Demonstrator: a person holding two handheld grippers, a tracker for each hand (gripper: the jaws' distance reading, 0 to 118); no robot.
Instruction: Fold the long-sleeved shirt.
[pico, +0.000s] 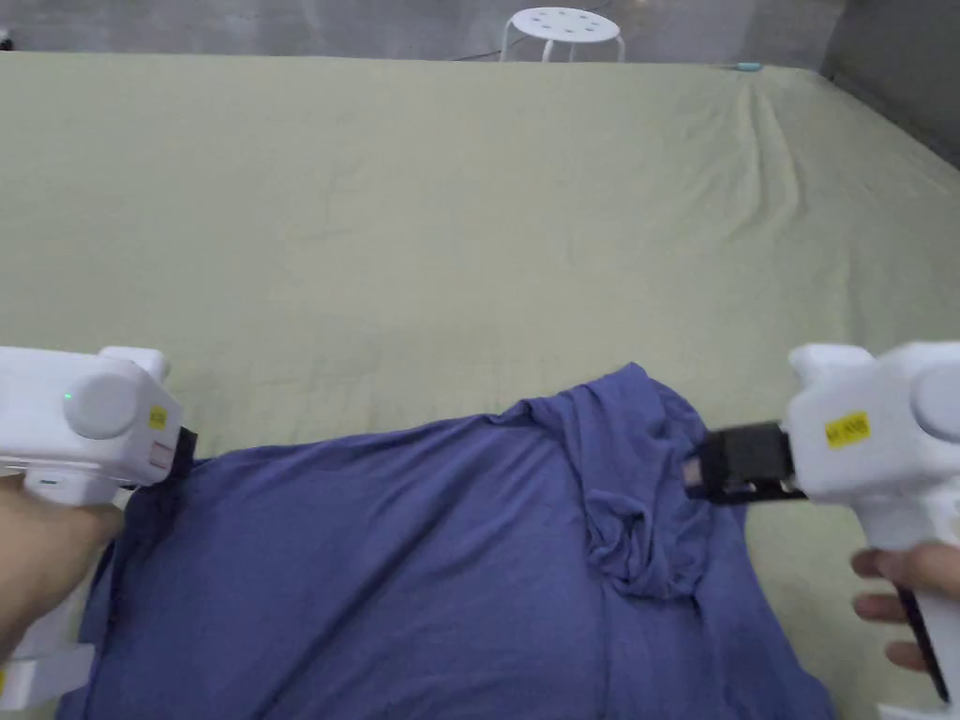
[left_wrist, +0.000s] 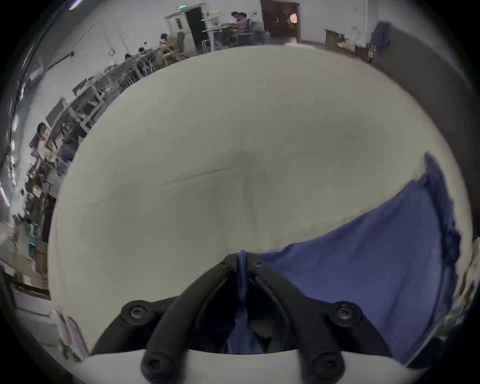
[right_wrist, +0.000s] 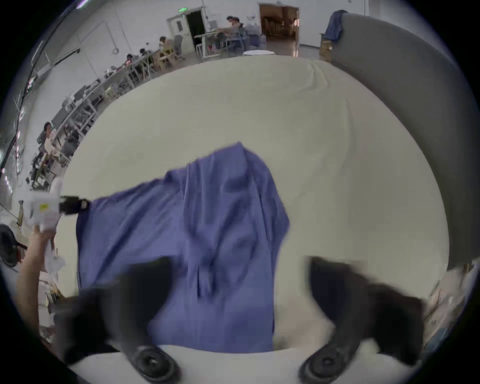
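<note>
Left gripper (left_wrist: 242, 259) clamps the blue shirt (pico: 422, 562) at its left edge; right gripper (right_wrist: 239, 298) is spread wide, holding nothing.

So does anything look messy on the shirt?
Yes. The shirt has a crumpled lump of cloth near the right tool, while the rest lies fairly smooth on the bed.

one blue long-sleeved shirt (pico: 394, 562); one green-sheeted bed (pico: 422, 234); two hand-held grippers, left (pico: 183, 450) and right (pico: 698, 473); one white stool (pico: 562, 28) beyond bed.
</note>
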